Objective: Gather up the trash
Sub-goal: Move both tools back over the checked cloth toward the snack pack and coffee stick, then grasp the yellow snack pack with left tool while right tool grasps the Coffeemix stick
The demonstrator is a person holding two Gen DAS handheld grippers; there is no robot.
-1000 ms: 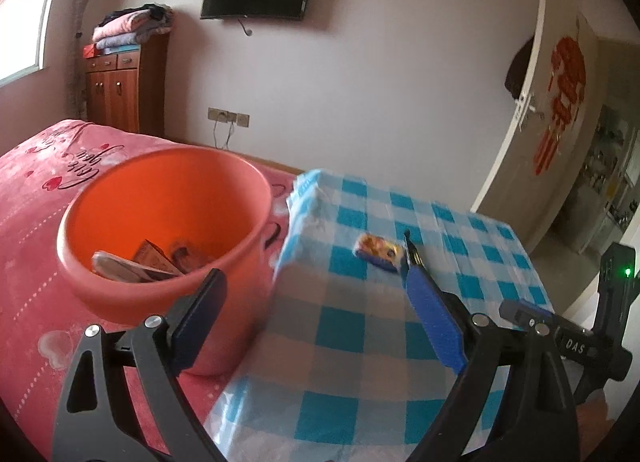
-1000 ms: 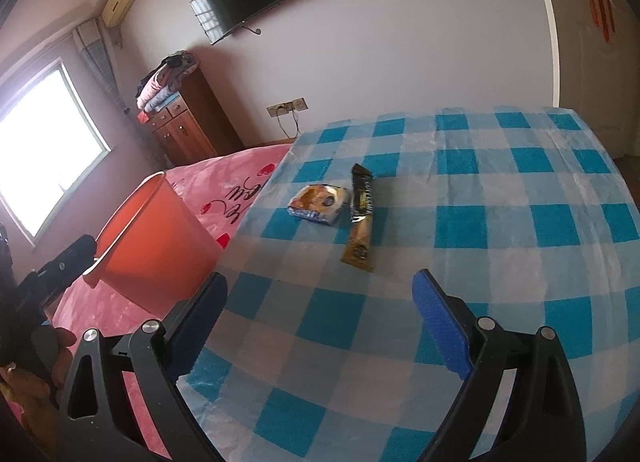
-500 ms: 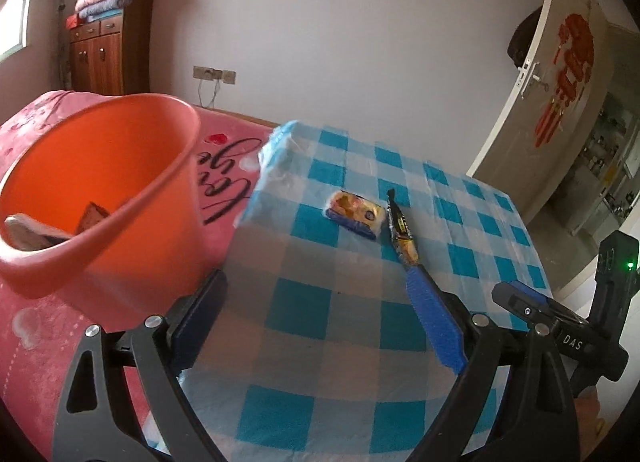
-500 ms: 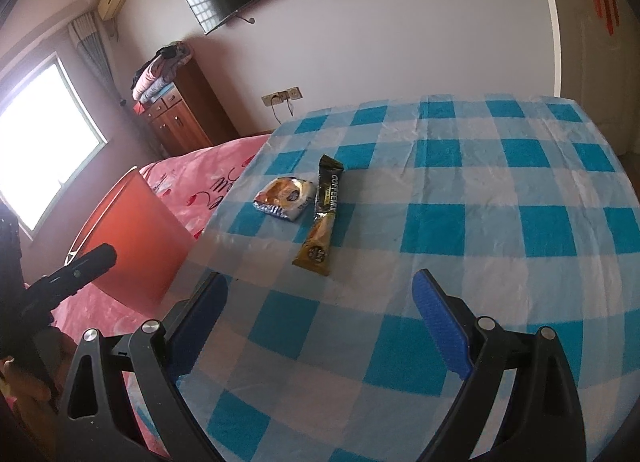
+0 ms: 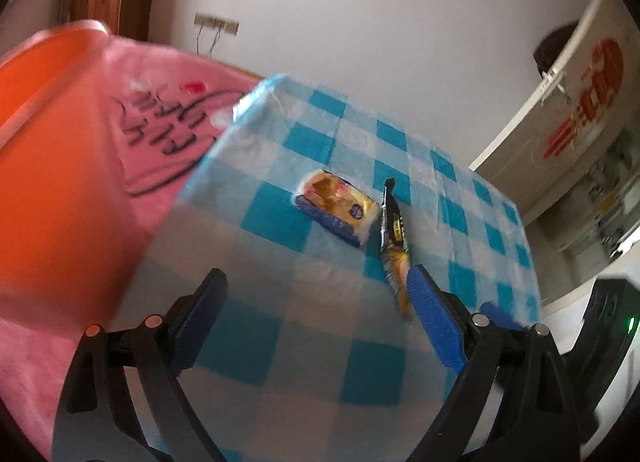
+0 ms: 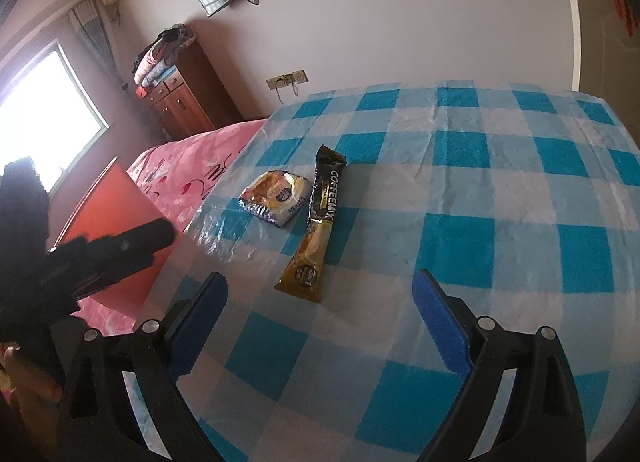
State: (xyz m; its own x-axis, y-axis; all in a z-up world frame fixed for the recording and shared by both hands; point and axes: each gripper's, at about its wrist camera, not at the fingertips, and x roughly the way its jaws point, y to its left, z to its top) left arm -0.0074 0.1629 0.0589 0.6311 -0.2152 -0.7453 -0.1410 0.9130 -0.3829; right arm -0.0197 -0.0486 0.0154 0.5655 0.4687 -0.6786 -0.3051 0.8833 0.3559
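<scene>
Two pieces of trash lie side by side on the blue-and-white checked tablecloth (image 6: 460, 190), near its left edge. The snack packet (image 6: 276, 193) is small and pillow-shaped, yellow-orange on top with a dark blue band along one long side and white crimped ends; the print is too small to read. Just right of it, almost touching, is the coffee mix sachet (image 6: 318, 222): a long narrow stick, black upper half lettered "COFFEEMIX", gold lower half with a round emblem.

Left gripper (image 5: 316, 302): fingers spread wide, nothing between them, above the cloth short of the packet (image 5: 338, 206); its right pad overlaps the near end of the sachet (image 5: 394, 238) in view, contact cannot be told.

Right gripper (image 6: 320, 302): fingers likewise apart and empty, sachet's gold end just ahead.

The orange bucket (image 5: 48, 166) stands on the pink bedspread (image 5: 160, 130), left of the table.
</scene>
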